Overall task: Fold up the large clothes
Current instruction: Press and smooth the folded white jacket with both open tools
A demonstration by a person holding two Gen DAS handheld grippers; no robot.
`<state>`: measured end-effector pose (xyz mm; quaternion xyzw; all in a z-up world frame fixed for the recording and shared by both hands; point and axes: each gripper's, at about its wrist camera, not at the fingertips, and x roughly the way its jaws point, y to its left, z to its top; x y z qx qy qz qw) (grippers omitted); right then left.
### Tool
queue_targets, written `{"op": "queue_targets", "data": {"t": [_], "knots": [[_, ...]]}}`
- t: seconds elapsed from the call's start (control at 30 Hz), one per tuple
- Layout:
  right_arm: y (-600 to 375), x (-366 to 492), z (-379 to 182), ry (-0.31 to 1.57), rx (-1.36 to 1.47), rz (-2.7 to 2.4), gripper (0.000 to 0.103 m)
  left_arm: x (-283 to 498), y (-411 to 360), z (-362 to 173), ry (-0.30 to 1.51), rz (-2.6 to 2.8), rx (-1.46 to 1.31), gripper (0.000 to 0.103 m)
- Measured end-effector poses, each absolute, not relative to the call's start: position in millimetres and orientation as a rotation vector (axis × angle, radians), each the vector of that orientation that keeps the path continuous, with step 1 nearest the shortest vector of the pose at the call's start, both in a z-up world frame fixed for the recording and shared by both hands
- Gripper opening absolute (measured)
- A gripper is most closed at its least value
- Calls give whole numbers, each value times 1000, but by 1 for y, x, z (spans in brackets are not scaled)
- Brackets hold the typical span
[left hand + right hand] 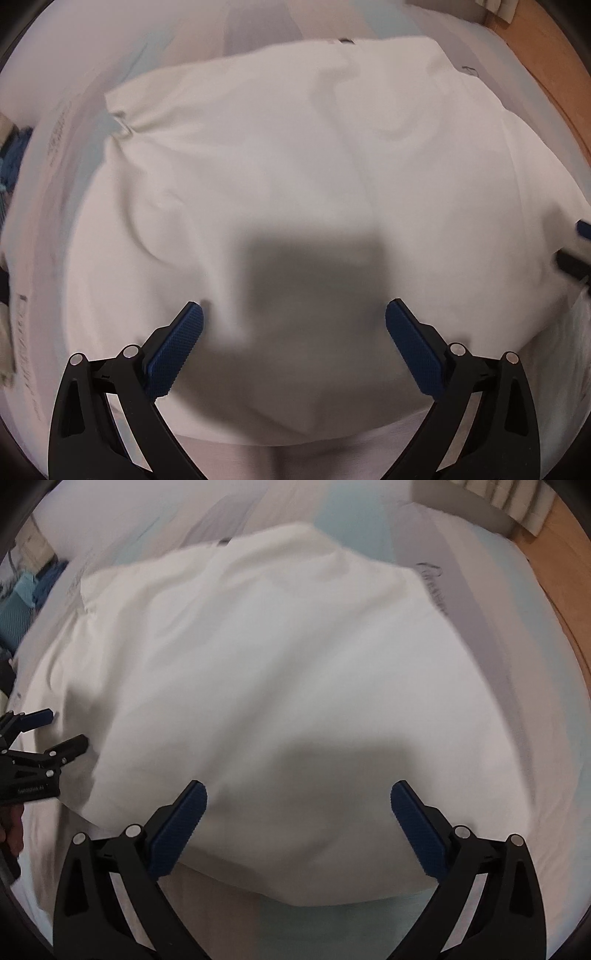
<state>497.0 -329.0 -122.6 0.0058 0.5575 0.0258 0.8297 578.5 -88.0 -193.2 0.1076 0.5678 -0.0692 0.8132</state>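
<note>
**A:** Where is the garment?

**B:** The white garment (295,177) lies spread on a pale bed (517,635), seemingly folded into a rough rectangle, though blur hides the layers.

**A:** And the tongs?

**B:** Left tongs (294,319) and right tongs (299,799) hover spread, gripping nothing. Further folds likely remain.

A: White garment (295,166)? Matt cloth, soft, lightly creased.
B: Left gripper (294,325): matt black plastic, blue knurled pads (177,350), shiny metal pins. Wood floor (554,572), smooth.
</note>
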Motion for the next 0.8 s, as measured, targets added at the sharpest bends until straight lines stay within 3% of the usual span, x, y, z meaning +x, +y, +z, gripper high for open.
{"op": "queue_targets", "data": {"t": [0.23,0.43,0.8], "knots": [[-393,525,-110,1177,-24,-10,95,623,-70,-184,1198,-112,312,97],[-440,555,-114,1207,43,6,95,660,-62,-190,1287,-150,216,97],[-454,602,-137,1308,105,11,95,692,-52,-184,1280,-148,189,97]]}}
